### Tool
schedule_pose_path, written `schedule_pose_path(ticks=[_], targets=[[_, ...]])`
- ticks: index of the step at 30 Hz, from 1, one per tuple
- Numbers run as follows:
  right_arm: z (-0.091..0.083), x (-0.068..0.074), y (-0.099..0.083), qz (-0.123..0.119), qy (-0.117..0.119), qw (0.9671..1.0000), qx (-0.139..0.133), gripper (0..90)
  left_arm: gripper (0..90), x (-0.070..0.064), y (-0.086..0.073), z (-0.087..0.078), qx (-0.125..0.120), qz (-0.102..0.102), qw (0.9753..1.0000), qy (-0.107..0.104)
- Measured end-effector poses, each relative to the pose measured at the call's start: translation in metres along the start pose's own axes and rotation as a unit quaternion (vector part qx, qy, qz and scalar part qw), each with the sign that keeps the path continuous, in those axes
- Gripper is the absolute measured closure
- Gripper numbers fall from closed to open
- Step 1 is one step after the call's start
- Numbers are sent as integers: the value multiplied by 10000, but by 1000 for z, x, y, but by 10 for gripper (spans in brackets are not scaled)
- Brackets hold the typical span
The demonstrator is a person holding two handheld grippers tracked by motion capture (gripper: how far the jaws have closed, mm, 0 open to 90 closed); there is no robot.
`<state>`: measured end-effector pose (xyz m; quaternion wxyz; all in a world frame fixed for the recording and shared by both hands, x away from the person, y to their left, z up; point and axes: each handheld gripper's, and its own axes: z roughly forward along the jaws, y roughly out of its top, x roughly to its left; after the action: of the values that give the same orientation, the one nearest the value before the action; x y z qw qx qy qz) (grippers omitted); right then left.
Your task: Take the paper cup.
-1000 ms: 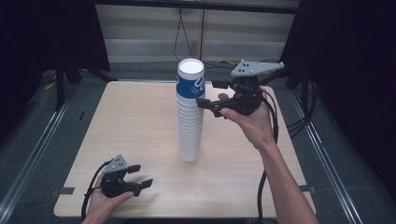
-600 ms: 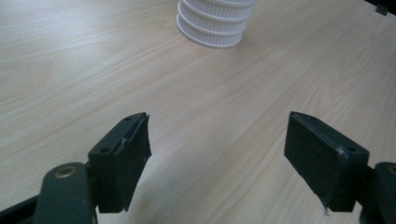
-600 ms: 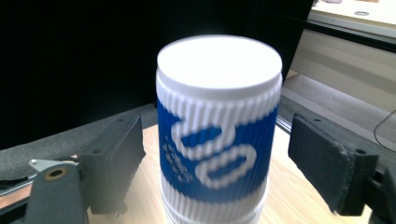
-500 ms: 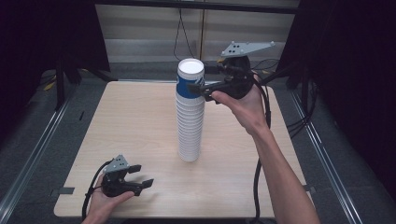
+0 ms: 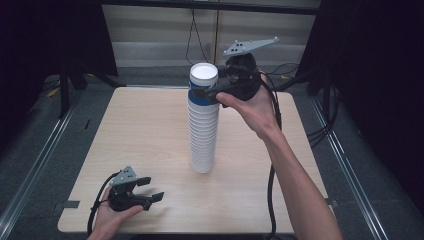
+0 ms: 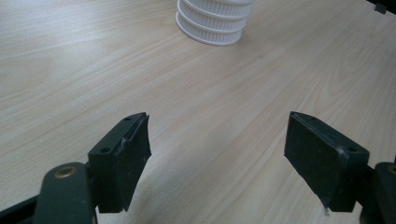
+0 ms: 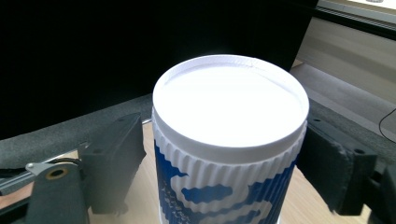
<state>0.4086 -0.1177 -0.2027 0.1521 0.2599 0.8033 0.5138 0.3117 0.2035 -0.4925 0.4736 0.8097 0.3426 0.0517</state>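
the right gripper (image 5: 212, 92), jaws wide around the top blue cup (image 7: 224, 186), could topple the tall cup stack (image 5: 203, 135) if it closes off-centre.

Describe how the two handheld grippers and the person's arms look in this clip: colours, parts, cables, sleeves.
Both the left gripper and the right gripper are black, with two blocky black jaws faced with flat pads. Each carries a grey three-cornered plate on top and trails a black cable. The forearms are bare; no sleeves show.
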Motion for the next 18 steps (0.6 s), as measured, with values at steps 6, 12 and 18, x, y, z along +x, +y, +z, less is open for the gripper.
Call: schedule_pose_path(ticks=[6,12,18], targets=[[0,-3,0,33,9,10000,-2,226,223,0,0,0,4,2,10000,-4],[2,-1,1,-45,-89,9999,71,254,223,1,0,0,34,20,10000,32],[2,-1,1,-58,-104,9999,34,259,223,3,-1,-1,26,-21,10000,46]])
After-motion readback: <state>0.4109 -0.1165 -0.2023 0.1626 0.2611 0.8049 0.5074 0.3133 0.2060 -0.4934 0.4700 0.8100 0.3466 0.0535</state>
